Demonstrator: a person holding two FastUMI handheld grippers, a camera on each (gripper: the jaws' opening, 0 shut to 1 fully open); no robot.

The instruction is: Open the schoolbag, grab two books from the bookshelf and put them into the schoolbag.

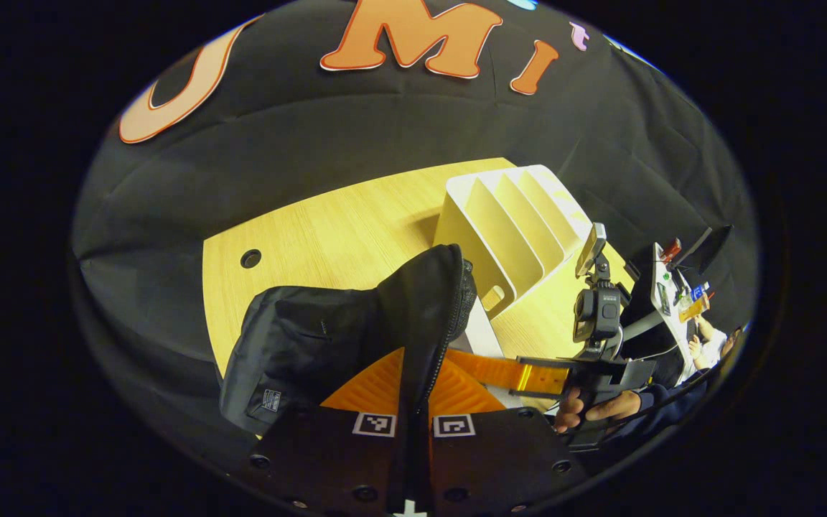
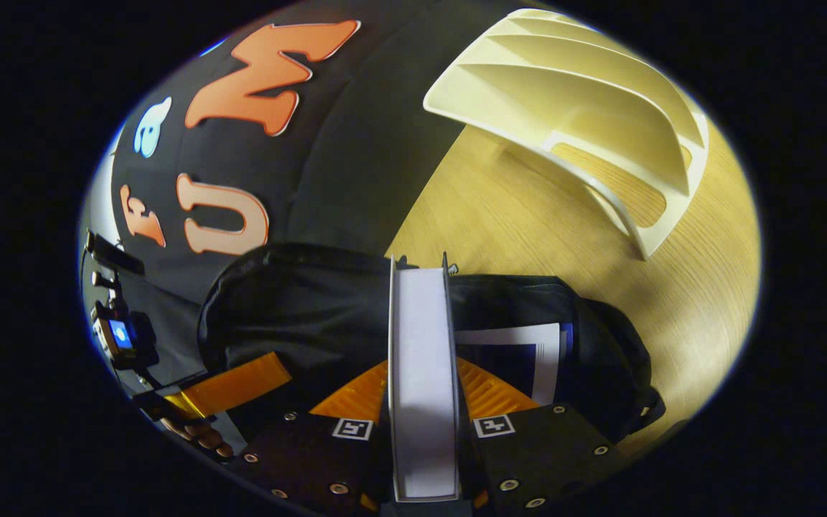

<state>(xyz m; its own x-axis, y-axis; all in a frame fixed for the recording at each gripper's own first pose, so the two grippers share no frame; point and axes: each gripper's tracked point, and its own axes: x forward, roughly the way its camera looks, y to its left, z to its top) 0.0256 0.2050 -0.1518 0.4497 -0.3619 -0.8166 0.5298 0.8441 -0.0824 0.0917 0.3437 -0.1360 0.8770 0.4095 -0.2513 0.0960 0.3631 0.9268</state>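
My left tongs [image 1: 413,402] are clamping the schoolbag [image 1: 356,330] flap; my right tongs [image 2: 422,402] are gripping a book [image 2: 422,359] edge-on over the bag's opening on the counter [image 1: 327,230].

1 schoolbag [image 2: 313,316] is counted on 1 wooden table [image 2: 528,215]. 1 white bookshelf [image 2: 586,93] is seen, and 4 slots are counted in it in the left gripper view. 2 books are counted: 1 book [image 2: 424,373] is held edge-on between the fingers, and 1 second book [image 2: 528,352] is seen inside the bag. 2 grippers are counted, the left gripper [image 1: 413,416] and the right gripper [image 2: 424,431].
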